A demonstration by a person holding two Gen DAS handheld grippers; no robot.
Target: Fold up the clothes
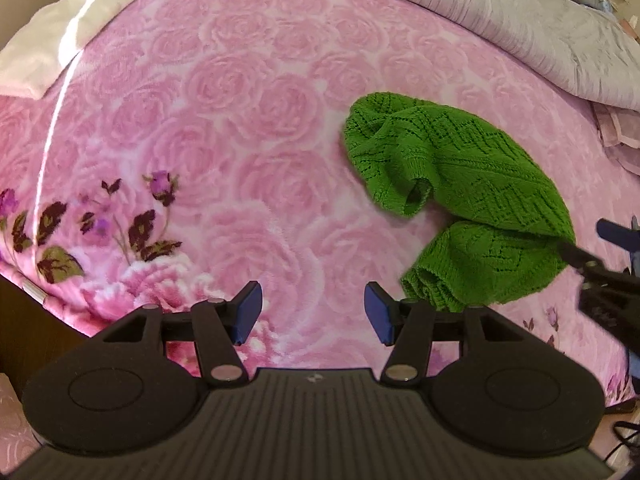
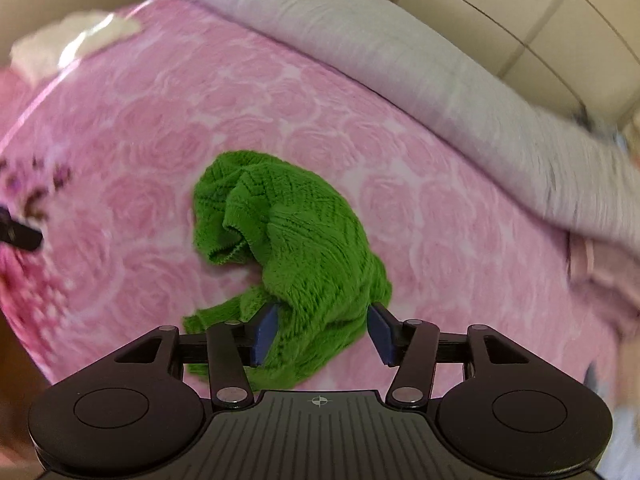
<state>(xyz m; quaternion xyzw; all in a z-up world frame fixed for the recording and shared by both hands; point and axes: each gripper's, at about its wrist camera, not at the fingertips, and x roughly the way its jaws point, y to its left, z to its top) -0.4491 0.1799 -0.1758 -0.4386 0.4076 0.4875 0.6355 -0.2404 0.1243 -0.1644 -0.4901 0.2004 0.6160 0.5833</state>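
A crumpled green knitted sweater (image 1: pixel 460 160) lies on the pink rose-patterned blanket (image 1: pixel 240 140), to the right in the left wrist view. My left gripper (image 1: pixel 314 312) is open over bare blanket to the left of the sweater, with nothing between its fingers. In the right wrist view the sweater (image 2: pixel 304 232) runs down between the blue pads of my right gripper (image 2: pixel 320 328). Its jaws stand wide; the left pad touches the knit, while a strip of blanket shows beside the right pad. The right gripper (image 1: pixel 588 240) also shows at the sweater's right end.
A grey quilt (image 1: pixel 520 20) is bunched along the far side of the bed. A folded white cloth (image 1: pixel 60 40) lies at the far left corner. The bed's edge (image 1: pixel 24 280) drops off at the lower left. Cream cupboard doors (image 2: pixel 520 20) stand behind the bed.
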